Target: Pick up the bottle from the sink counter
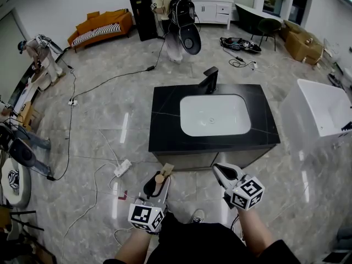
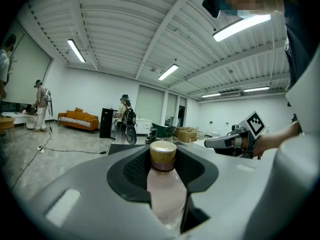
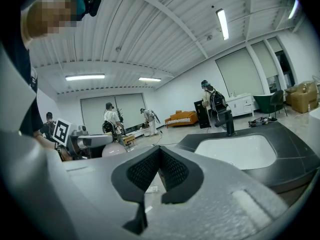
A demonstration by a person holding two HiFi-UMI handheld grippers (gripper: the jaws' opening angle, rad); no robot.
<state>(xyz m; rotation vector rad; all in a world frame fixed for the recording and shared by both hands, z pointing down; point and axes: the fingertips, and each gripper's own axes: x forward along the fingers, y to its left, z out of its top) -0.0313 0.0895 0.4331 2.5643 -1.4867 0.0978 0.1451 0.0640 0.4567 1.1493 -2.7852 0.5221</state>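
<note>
Between left tool jaws: bottle gripped; right tool closed, empty.

Approach space: the black stone sink counter, white oval basin inset, lies open along its near edge. A black angular faucet obstructs the far edge, and a white rectangular tub stands near on the right.

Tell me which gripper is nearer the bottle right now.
Left. The left gripper is clamped on the bottle, in front of the sink counter; the right gripper is empty, off to its right.
</note>
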